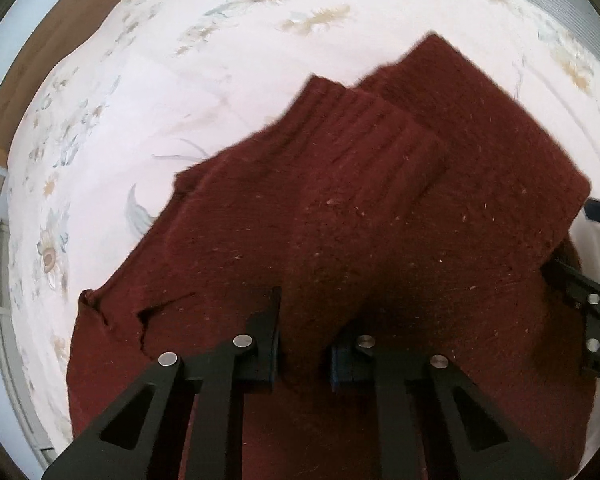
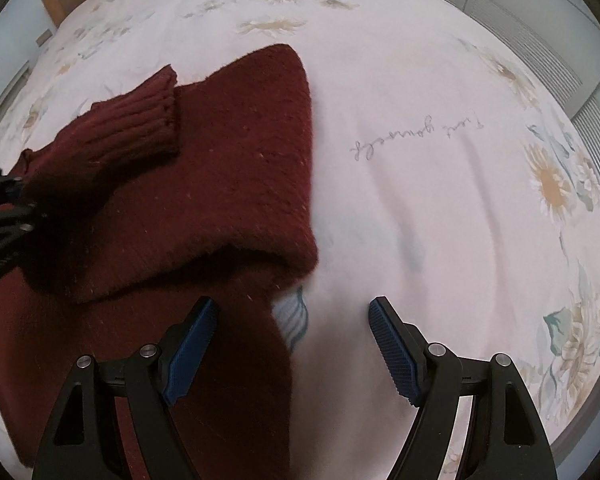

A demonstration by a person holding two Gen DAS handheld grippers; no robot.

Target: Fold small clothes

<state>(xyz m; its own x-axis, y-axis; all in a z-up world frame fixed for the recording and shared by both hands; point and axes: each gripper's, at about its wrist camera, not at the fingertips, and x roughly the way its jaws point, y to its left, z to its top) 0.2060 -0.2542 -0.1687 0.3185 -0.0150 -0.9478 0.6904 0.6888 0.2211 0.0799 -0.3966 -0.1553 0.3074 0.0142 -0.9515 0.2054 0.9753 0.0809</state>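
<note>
While the left gripper [image 1: 304, 344] points steeply down with its jaws drawn narrow, pinching a ridge of the dark maroon knitted sweater [image 1: 380, 216], the right gripper [image 2: 294, 344] hangs wide open with nothing between its blue pads [image 2: 190, 352]. That sweater lies spread on the pale floral bedsheet [image 2: 440, 160], partly folded, 1 ribbed cuff [image 2: 140, 120] laid across the body. From the right tongs, the garment sits left and ahead; its loose near edge runs straight under the left finger, while the right finger hovers over bare sheet. So the right hand is nearer that free edge, and a small shift left should do it. The fabric looks thick, fuzzy, flecked with lint. How deep the left pinch goes is hard to judge, since the knit is shadowed there.
</note>
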